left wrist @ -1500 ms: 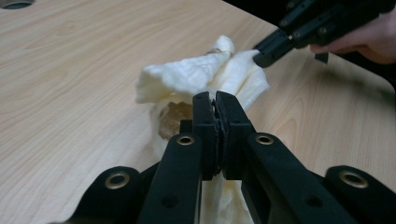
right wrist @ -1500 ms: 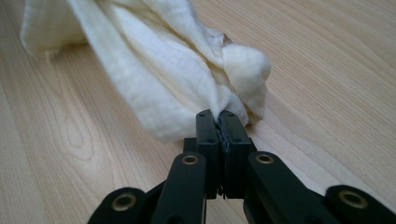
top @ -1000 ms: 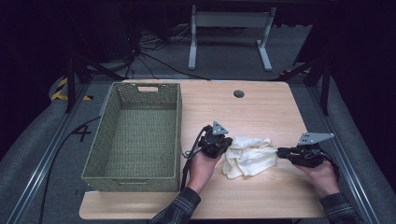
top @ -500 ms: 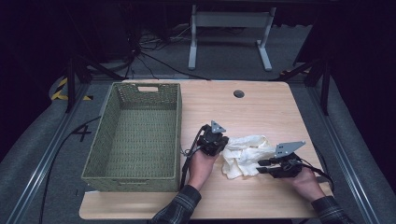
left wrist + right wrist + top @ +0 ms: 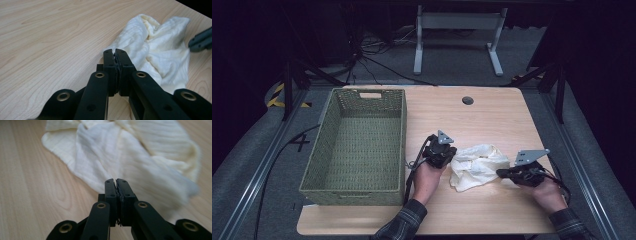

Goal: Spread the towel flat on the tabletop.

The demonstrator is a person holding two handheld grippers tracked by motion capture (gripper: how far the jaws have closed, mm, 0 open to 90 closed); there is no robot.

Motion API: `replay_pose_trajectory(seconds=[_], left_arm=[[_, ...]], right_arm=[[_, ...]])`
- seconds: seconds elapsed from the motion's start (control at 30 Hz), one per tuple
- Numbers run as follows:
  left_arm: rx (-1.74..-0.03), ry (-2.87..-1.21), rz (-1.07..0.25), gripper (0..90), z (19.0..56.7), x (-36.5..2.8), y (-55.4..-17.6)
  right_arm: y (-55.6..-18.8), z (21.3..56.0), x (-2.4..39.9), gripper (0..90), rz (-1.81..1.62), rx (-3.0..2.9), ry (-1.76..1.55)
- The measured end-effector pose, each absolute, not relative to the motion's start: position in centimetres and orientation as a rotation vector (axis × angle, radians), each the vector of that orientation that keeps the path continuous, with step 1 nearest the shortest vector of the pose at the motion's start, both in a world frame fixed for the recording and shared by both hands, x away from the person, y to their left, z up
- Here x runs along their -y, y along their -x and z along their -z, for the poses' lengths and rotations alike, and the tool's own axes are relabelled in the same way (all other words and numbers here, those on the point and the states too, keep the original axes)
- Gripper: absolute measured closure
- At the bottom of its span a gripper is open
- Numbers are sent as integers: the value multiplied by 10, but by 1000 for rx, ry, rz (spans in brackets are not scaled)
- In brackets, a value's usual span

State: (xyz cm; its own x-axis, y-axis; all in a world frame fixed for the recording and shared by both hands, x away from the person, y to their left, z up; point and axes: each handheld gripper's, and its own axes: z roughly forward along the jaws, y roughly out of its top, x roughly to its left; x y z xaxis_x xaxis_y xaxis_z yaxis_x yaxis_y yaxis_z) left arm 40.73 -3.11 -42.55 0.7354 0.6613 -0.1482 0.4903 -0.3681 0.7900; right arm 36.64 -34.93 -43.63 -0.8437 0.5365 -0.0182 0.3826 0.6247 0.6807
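A crumpled cream cloth [image 5: 477, 162] lies on the wooden table [image 5: 492, 115] between my two grippers. My left gripper [image 5: 453, 157] sits at the cloth's left edge. In the left gripper view its jaws [image 5: 115, 51] are pressed together with the corner of the cloth [image 5: 160, 50] pinched at the tips. My right gripper [image 5: 499, 173] points left at the cloth's right edge. Its jaws have just been closing. In the right gripper view they [image 5: 116, 180] stand shut, low over the near hem of the cloth [image 5: 130, 150], which runs in under the tips.
A green woven basket [image 5: 402, 135] stands empty on the left half of the table, close beside my left hand. A round cable hole [image 5: 468, 100] lies in the tabletop at the back. A grey desk frame [image 5: 457, 30] stands on the floor beyond.
My right gripper moved left along the table from beside the cloth to its right edge. The cloth bunched slightly. The left gripper stayed where it was.
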Motion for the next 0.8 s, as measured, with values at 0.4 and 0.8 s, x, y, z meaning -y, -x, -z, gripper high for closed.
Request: replay_pose_trajectory(seconds=[0.4, 0.8], left_arm=[[-969, -2017, -292, 879, 425, 19, -410], [-971, -1996, -309, 779, 424, 17, -406]], right_arm=[[-375, 427, 401, 882, -1015, -2503, -915], [-377, 422, 418, 767, -1055, -2417, -999]])
